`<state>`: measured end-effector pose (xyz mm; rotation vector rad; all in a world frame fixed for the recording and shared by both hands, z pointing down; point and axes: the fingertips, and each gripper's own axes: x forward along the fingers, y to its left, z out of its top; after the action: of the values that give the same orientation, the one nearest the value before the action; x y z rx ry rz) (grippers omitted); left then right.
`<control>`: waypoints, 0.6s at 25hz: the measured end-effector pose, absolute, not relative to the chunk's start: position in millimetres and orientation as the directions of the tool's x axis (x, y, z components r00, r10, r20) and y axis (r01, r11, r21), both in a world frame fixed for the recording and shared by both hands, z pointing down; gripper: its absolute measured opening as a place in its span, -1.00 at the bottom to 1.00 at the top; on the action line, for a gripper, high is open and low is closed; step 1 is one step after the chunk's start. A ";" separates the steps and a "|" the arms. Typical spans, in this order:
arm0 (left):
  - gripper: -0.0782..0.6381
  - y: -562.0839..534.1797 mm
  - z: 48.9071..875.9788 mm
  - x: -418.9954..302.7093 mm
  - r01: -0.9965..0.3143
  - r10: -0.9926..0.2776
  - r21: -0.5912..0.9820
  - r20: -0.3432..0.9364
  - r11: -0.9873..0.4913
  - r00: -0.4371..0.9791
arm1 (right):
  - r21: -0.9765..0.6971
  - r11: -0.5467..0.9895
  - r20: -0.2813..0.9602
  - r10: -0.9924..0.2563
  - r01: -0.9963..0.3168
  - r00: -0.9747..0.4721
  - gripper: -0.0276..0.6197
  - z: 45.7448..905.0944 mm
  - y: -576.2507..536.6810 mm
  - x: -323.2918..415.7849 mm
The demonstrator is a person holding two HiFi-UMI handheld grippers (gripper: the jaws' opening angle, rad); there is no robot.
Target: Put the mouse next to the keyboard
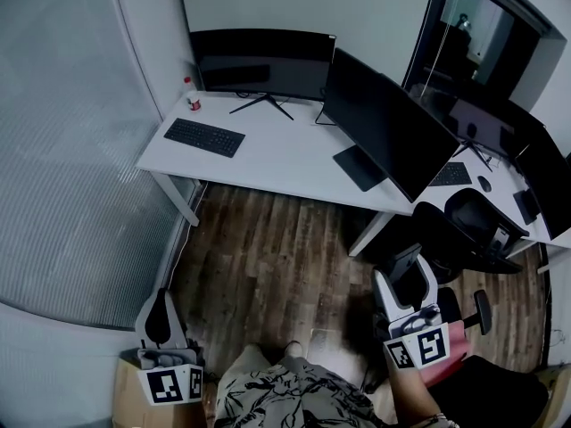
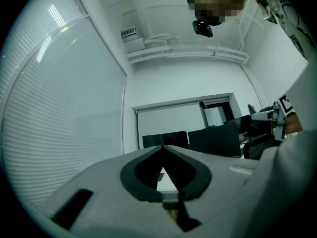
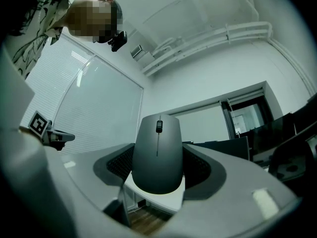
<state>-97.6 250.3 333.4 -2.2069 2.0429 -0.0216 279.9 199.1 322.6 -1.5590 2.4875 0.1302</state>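
A black keyboard (image 1: 203, 137) lies at the left end of the white desk (image 1: 277, 163), far ahead of both grippers. In the right gripper view a grey mouse (image 3: 158, 155) with a scroll wheel is clamped between the padded jaws of my right gripper (image 3: 158, 182). In the head view that right gripper (image 1: 407, 270) is low at the right, over the wood floor, with the mouse (image 1: 408, 285) dark between its white jaws. My left gripper (image 1: 161, 294) hangs at the lower left, shut with nothing in it. Its jaws meet at the tips (image 2: 162, 147).
Two dark monitors (image 1: 264, 63) (image 1: 388, 123) stand on the desk, with a small red item (image 1: 194, 103) at its back left. A second desk at the right carries another keyboard (image 1: 451, 174) and mouse (image 1: 484, 184). A black office chair (image 1: 477, 219) stands close to my right gripper. A blind-covered glass wall (image 1: 62, 150) runs along the left.
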 end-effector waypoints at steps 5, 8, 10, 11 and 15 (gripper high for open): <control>-0.79 241.2 342.4 -104.3 -0.993 -0.996 -0.101 -0.069 -0.057 0.064 | -0.032 0.458 -0.214 -0.872 -0.889 -0.441 0.01 326.1 180.8 268.1; -0.79 227.8 349.0 -110.0 -0.995 -0.996 -0.087 -0.065 -0.056 0.061 | -0.027 0.460 -0.214 -0.870 -0.887 -0.444 0.01 326.8 170.3 262.5; -0.79 217.4 350.1 -110.8 -0.994 -0.995 -0.085 -0.066 -0.062 0.068 | -0.021 0.458 -0.212 -0.871 -0.889 -0.443 0.01 326.4 163.3 260.9; -0.79 211.5 350.0 -110.8 -0.994 -0.995 -0.085 -0.068 -0.068 0.073 | -0.020 0.455 -0.212 -0.872 -0.890 -0.441 0.01 326.0 159.0 260.2; -0.79 183.8 348.0 -114.3 -0.993 -0.992 -0.086 -0.085 -0.086 0.093 | -0.011 0.446 -0.217 -0.875 -0.895 -0.433 0.01 324.2 137.6 255.0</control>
<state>-114.3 183.8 348.0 -2.2295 2.0379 0.0075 255.0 137.6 324.2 -1.5523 2.5041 0.1562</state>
